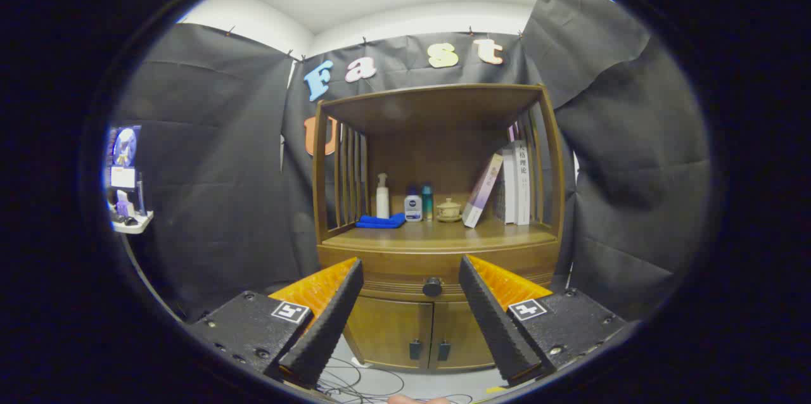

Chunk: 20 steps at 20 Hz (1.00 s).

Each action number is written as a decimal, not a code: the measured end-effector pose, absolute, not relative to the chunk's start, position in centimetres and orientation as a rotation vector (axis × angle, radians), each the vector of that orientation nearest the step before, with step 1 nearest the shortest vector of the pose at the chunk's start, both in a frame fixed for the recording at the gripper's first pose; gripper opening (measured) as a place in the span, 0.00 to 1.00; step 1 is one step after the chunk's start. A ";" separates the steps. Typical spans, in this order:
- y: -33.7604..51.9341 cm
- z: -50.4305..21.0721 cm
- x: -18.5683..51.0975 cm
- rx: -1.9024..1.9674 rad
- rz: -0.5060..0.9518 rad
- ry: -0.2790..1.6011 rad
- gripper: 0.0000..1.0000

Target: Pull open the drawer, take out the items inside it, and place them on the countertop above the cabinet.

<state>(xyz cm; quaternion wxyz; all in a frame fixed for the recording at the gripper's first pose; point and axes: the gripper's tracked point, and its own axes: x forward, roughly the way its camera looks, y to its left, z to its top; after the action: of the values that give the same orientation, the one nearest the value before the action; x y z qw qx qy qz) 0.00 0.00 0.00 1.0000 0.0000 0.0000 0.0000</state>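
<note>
**Ahead of the cabinet: drawer not yet opened**

Before the cabinet (437, 227), your gripper (410, 277) stood with its fingers spread wide, holding nothing. The drawer (437, 268) was shut, its knob (433, 287) beyond and between the fingers, well apart from them. You were at the approach step. The next move called for closing in and pinching the knob squarely.

drawer knob (432, 287) beyond spread claw (410, 268) | books (513, 183) right of bottles (413, 204) on countertop (437, 236)
</note>
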 end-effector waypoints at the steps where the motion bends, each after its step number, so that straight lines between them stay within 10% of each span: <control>1: 0.1 0.1 0.0 0.000 0.002 -0.003 0.99; 20: 1.4 -2.1 0.5 -0.011 0.010 0.045 0.99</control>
<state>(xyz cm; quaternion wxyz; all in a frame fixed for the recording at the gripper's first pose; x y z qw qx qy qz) 0.55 1.38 -2.11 0.9997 -0.0055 0.0226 0.0052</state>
